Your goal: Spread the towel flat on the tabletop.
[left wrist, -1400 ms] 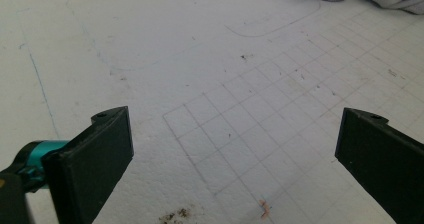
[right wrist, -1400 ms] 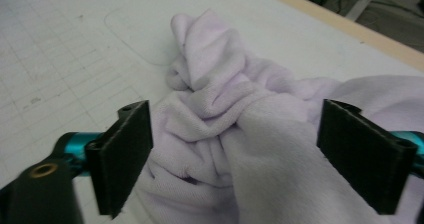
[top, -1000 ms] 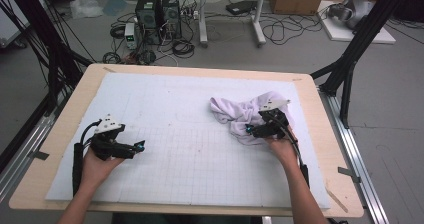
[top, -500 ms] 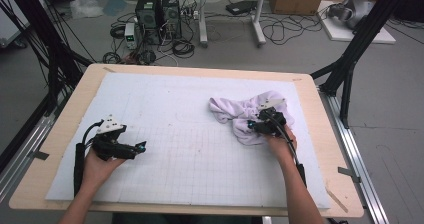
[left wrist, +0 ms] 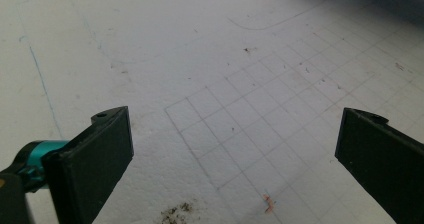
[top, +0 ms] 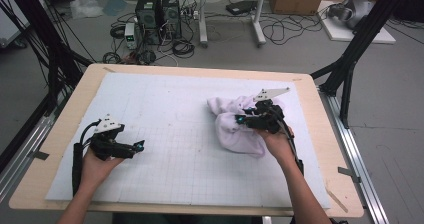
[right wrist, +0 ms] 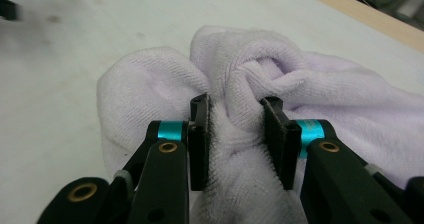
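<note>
the lilac terry towel (top: 235, 126) lies crumpled at the right of the tabletop (top: 165, 114); it looks soft, light and floppy. the right gripper (right wrist: 235, 136) has just been closing, its fingers (right wrist: 199, 134) pinching a bunched fold. the left gripper (left wrist: 230, 154) gapes wide, empty. broad open mat to the left; the far right edge is near.
</note>
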`<state>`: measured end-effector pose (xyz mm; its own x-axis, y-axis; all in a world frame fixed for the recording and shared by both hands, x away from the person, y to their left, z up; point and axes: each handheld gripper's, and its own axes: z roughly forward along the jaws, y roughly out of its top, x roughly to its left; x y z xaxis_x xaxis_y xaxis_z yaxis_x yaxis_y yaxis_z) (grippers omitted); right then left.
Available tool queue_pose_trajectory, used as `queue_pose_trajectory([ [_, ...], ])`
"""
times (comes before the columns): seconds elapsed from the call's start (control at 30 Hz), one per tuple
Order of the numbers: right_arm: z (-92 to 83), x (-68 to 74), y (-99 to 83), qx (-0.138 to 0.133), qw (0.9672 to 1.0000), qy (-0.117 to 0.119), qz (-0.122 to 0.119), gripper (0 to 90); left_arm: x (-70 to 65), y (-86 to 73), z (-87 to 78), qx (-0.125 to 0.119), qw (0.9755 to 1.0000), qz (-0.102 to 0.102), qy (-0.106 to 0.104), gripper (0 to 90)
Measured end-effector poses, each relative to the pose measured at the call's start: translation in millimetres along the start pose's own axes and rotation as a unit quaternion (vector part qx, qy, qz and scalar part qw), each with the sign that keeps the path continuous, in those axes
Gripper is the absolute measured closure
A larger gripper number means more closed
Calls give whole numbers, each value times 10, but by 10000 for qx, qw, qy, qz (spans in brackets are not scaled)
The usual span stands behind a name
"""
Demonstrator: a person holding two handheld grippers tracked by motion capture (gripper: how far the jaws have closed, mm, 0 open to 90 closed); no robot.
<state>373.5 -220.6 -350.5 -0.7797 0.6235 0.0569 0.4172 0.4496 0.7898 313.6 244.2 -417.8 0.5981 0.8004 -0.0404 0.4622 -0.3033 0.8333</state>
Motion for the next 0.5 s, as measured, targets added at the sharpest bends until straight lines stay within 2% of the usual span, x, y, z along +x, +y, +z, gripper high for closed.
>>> queue_pose_trajectory([
  [0.03, 0, 0, 0, 0, 10000, 0, 0, 683, 0, 0, -4, -16, 10000, -10, -13, 25],
  [0.13, -21, 230, 81, -142, 9993, 349, -31, 682, 7, 1, -17, -35, 10000, -20, 2, 25],
  [0.17, -14, 399, 112, -212, 9980, 593, -68, 681, 10, 1, -22, -42, 10000, -18, 6, 25],
  [0.2, -14, 399, 112, -212, 9980, 593, -68, 681, 9, 0, -23, -65, 10000, -35, 10, 25],
  [0.23, 1, 486, 116, -223, 9972, 710, -56, 680, 11, 1, -28, -62, 10000, -36, -2, 25],
  [0.27, 29, 566, 110, -231, 9962, 839, -64, 680, 13, 1, -29, -65, 10000, -33, -3, 25],
  [0.3, 115, 725, 66, -244, 9928, 1173, -28, 679, 14, 1, -30, -67, 10000, -31, -7, 25],
  [0.33, 115, 725, 66, -244, 9928, 1173, -28, 679, 15, 2, -32, -54, 10000, -14, -16, 25],
  [0.37, 170, 807, 34, -227, 9904, 1361, -3, 678, 14, 2, -31, -54, 10000, -8, -27, 25],
  [0.4, 235, 892, 1, -155, 9890, 1470, -63, 675, 11, 2, -29, -58, 10000, -10, -32, 25],
  [0.47, 363, 1046, -77, 81, 9880, 1529, -205, 664, 1, 4, -26, -59, 10000, 22, -50, 25],
  [0.5, 468, 1128, -159, 333, 9875, 1501, -344, 631, -17, 7, -26, -72, 10000, 23, -64, 25],
])
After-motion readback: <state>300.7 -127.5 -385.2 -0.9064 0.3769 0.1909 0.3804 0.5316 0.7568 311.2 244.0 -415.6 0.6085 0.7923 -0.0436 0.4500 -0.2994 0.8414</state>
